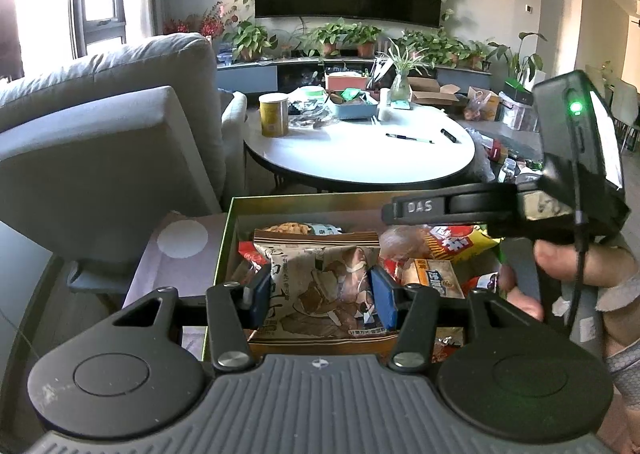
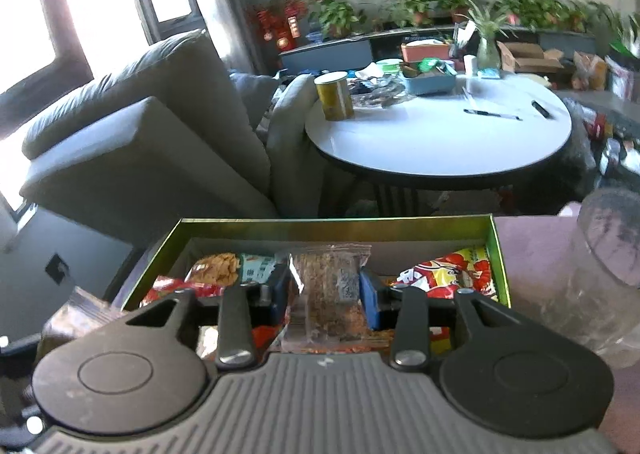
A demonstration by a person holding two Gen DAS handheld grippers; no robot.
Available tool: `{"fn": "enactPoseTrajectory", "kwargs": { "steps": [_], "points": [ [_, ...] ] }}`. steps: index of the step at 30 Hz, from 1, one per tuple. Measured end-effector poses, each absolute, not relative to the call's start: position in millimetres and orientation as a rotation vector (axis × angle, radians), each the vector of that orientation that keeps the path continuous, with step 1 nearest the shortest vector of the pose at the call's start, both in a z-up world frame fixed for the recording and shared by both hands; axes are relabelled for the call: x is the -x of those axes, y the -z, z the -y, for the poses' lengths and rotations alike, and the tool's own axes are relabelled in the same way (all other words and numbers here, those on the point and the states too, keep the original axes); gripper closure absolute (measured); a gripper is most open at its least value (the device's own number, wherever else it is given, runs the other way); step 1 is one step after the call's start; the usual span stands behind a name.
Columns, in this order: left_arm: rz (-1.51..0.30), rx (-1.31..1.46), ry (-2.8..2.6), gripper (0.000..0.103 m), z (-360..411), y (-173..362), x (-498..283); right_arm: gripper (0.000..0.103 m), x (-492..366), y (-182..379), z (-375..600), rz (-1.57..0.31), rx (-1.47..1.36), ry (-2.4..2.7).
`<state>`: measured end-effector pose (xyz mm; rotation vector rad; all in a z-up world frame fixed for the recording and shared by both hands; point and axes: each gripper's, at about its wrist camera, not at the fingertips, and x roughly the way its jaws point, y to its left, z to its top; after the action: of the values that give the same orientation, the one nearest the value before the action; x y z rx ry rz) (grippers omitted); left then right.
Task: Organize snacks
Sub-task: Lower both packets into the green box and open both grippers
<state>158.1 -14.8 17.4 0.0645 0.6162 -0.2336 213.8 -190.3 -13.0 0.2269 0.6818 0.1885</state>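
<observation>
An open box with a green-gold rim (image 1: 232,238) (image 2: 336,226) holds several snack packets, among them a red-and-yellow one (image 2: 452,274) (image 1: 456,242) and a bag of crisps (image 2: 216,268). My left gripper (image 1: 322,290) is shut on a brown illustrated snack packet (image 1: 320,274) and holds it upright over the box's near side. My right gripper (image 2: 324,290) is shut on a clear packet of brown snack (image 2: 328,282) above the box's middle. In the left wrist view one finger (image 1: 420,208) of the right gripper reaches over the box's far right, held by a hand (image 1: 568,258).
The box rests on a pink surface (image 2: 532,246). A clear plastic jar (image 2: 608,238) stands to its right. Behind it are a round white table (image 1: 360,158) with a yellow canister (image 1: 274,114) and clutter, and a grey sofa (image 1: 120,134) to the left.
</observation>
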Motion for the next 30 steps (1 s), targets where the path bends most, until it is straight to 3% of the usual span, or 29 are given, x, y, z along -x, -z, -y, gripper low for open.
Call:
{"fn": "enactPoseTrajectory", "kwargs": {
  "steps": [18,30],
  "points": [
    [-0.616,-0.042,0.299,0.055,39,-26,-156,0.023,-130,-7,235,-0.584,-0.166,-0.192],
    [-0.669,0.06,0.335,0.055,79,-11,-209,0.023,-98,4,242,-0.574,-0.075,-0.236]
  ]
}}
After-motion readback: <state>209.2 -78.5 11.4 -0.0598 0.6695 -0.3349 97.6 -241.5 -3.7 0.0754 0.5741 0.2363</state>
